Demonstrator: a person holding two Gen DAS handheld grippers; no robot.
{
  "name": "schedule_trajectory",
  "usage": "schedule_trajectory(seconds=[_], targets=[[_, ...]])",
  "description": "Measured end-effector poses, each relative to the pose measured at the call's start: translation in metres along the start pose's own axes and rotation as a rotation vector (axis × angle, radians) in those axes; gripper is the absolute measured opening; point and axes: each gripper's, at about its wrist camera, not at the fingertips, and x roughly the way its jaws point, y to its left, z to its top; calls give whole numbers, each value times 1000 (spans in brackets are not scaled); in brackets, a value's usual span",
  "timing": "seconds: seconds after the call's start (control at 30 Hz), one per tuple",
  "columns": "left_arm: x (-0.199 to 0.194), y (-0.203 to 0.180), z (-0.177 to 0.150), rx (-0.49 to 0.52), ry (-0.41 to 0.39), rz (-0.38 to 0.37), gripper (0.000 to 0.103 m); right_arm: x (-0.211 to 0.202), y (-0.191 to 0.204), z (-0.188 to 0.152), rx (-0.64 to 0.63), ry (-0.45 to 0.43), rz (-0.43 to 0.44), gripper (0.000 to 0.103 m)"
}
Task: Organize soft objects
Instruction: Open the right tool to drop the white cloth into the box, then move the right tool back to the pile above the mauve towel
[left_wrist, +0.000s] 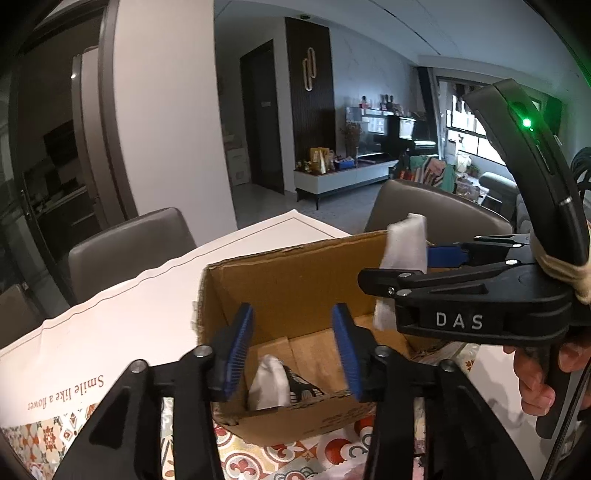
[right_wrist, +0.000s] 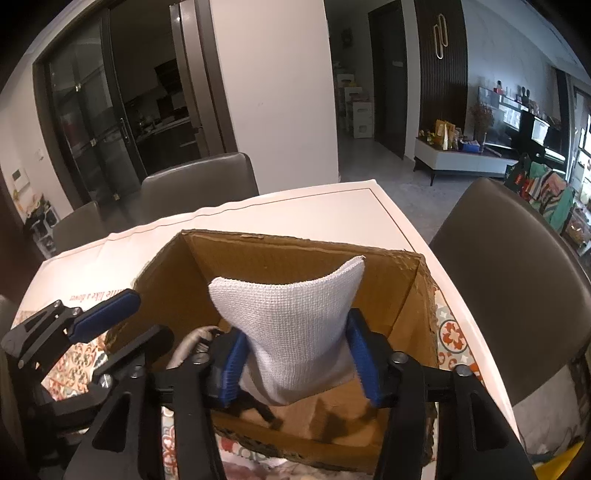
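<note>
The white cloth (right_wrist: 295, 332) stands between the right gripper (right_wrist: 295, 363)'s blue pads, over the open cardboard box (right_wrist: 303, 258); the jaws look parted, and whether the pads still press it I cannot tell (it seems mid-release). Lower in the box lies another white cloth beside a dark patterned piece (left_wrist: 269, 382). The left gripper (left_wrist: 293, 354) hovers over the near wall of the box, jaws apart and empty. The box sits on a patterned cover over the white counter (right_wrist: 388, 206), with grey chairs around. The step appears to be dropping the cloth in; next, the right gripper should lift clear without snagging it.
</note>
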Motion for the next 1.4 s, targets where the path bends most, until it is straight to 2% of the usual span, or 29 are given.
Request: schedule_trajectory(seconds=[0.1,0.23,0.57,0.93,1.13,1.4], targets=[[-2,6,4,-20,8,21,51,3,4,9,-13,18,3,69],[-3,12,9,-31,7,49,55,5,10,17,-36,37,-3,69],[-18,12,8,-57,0,63,64,-24,7,9,-4,-21,-62,69],[-57,0,2,-44,-28,75,67,-75,10,-12,50,-109,-100,69],[-77,-13,-9,-32,-43,55,69,-102,7,-33,80,-148,-114,69],[-90,-24,-33,-28,-46,50,70,-118,4,-63,117,-157,-148,69]])
